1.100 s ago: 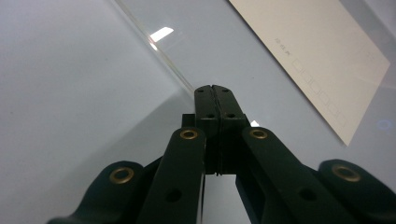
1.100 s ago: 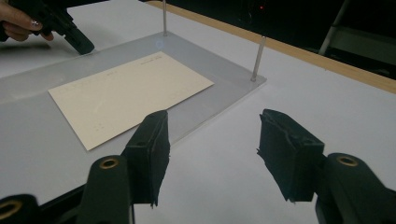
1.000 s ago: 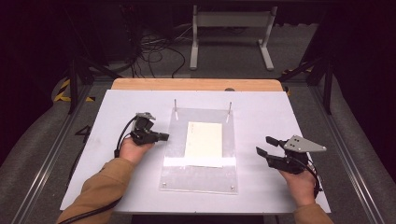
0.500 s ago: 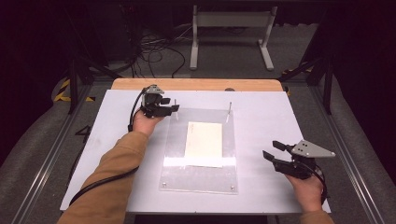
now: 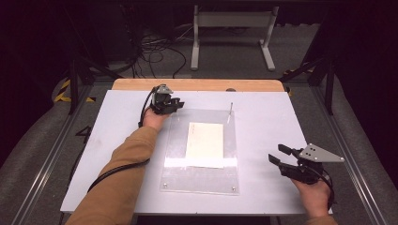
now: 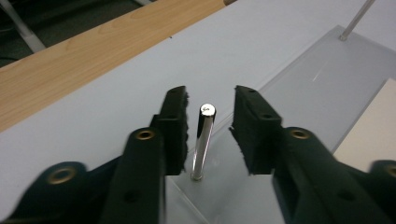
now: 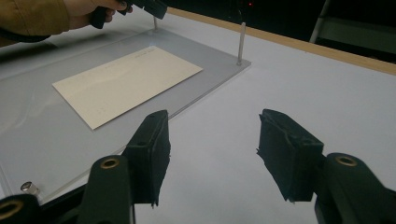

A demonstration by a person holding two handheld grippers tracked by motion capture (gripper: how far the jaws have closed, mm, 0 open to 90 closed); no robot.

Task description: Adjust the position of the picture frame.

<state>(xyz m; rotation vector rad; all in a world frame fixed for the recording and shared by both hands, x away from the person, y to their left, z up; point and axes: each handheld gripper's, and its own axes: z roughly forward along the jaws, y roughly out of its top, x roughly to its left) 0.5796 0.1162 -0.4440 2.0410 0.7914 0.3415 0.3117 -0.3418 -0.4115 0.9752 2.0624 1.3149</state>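
While the right claw (image 5: pixel 280 155) waits near the front right corner of the clear acrylic plate (image 5: pixel 202 176), the high view shows what is new: the left claw (image 5: pixel 176 104) has travelled from the plate's left edge up to its far left corner. That plate lies flat on the white counter (image 5: pixel 117 154) with a cream rectangular card (image 5: pixel 205 144) on its middle and a thin upright metal pin (image 5: pixel 230 111) at its far right corner.

Seen along the left claw's own jaws, a second polished steel pin (image 6: pixel 203 140) rises from the plate's corner and stands between the two black pads (image 6: pixel 175 126). The jaws opened wide and have just been closing in again, yet a gap shows on each side of the pin, so the claw is released, not gripping. My reading is that the pin is about to be pinched, probably to pull it out.

From the right gripper view, its jaws stand apart over bare counter just beside the plate's near edge, holding nothing; the card lies untouched beyond them.
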